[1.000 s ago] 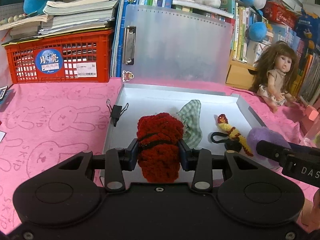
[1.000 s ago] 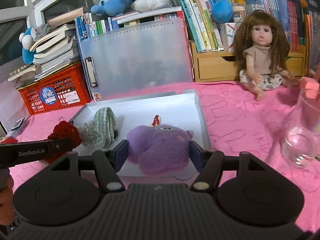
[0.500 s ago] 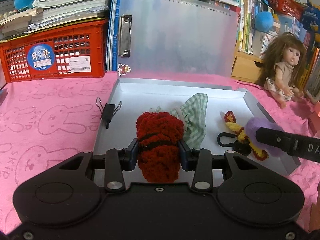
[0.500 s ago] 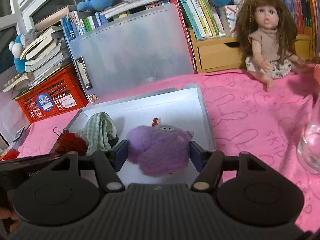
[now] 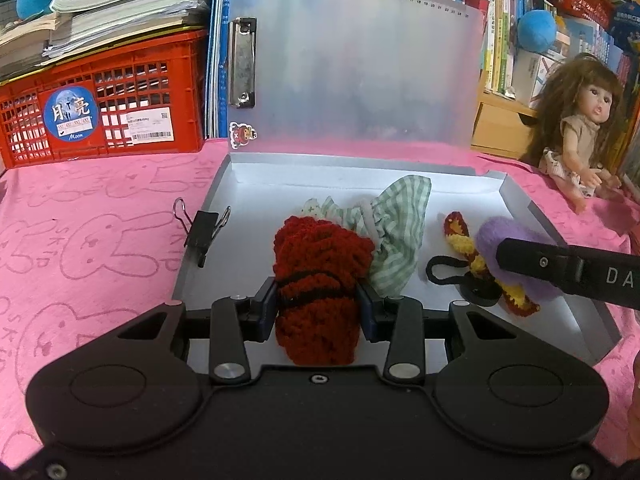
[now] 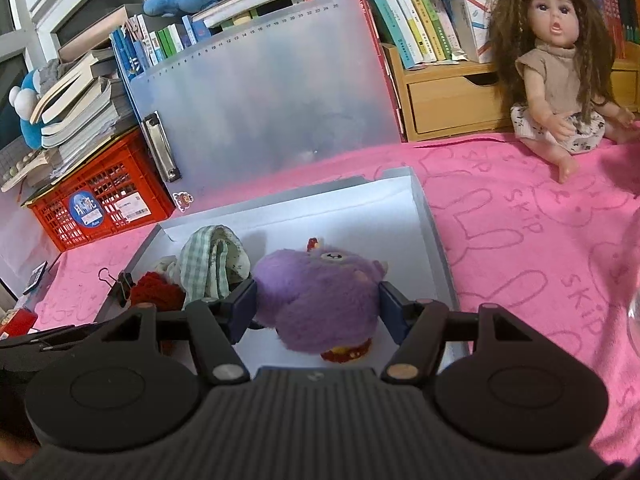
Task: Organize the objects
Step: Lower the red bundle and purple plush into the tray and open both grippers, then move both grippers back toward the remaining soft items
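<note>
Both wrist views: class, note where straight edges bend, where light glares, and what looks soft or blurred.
Left wrist view: fisheye bows the translucent lid and red crate near the edges; the white box floor is bright, nearly washed out; the red crochet piece is sharp. Right wrist view: bookshelf lines curve; the purple plush casts a soft shadow; the glass at the right rim is blurred.

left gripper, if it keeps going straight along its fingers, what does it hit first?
Most likely the green checked cloth lying in the open case. The left gripper is shut on the red crocheted piece, whose top already sits right against the cloth; depth is unclear, so the case floor could come first.
</note>
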### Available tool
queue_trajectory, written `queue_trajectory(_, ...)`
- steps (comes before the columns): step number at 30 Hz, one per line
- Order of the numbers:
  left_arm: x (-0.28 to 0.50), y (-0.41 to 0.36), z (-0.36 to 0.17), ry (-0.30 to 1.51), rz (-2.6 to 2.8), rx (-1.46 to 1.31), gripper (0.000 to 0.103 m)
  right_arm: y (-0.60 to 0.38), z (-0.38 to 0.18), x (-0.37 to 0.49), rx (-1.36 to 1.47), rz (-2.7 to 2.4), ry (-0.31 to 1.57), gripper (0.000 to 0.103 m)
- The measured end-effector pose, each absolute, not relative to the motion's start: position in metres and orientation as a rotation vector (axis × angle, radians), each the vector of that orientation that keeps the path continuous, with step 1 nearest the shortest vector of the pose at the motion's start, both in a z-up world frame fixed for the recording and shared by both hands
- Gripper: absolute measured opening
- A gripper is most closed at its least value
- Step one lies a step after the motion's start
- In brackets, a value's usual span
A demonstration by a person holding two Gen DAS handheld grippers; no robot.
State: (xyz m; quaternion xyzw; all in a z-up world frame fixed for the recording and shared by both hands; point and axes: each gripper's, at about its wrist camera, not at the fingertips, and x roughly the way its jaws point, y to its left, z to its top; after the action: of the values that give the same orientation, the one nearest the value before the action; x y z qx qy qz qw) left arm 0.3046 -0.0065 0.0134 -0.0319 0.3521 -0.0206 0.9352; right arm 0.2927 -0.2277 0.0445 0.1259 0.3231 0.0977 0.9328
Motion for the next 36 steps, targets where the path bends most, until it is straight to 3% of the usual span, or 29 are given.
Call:
queue_trajectory(8,0.305,-0.007,0.010,0.725,-0.040,-0.063,0.040,-0.228,0.039,0.292,0.277,0.215,0.672,0.069)
queue_trajectory(13,0.300,-0.007,0.015,0.711,-0.043,-0.066,0.049,-0.228,0.041,0.287,0.289,0.220,0.661,0.078)
queue_trajectory(20,0.290,-0.006,0.026,0.680,-0.043,-0.045,0.068,-0.228,0.047,0.278,0.287,0.224,0.641,0.083)
queue_trajectory(36,0.252,0.001,0.039,0.653,-0.060,-0.019,0.079,-0.224,0.065,0.236,0.219,0.274,0.570,0.088)
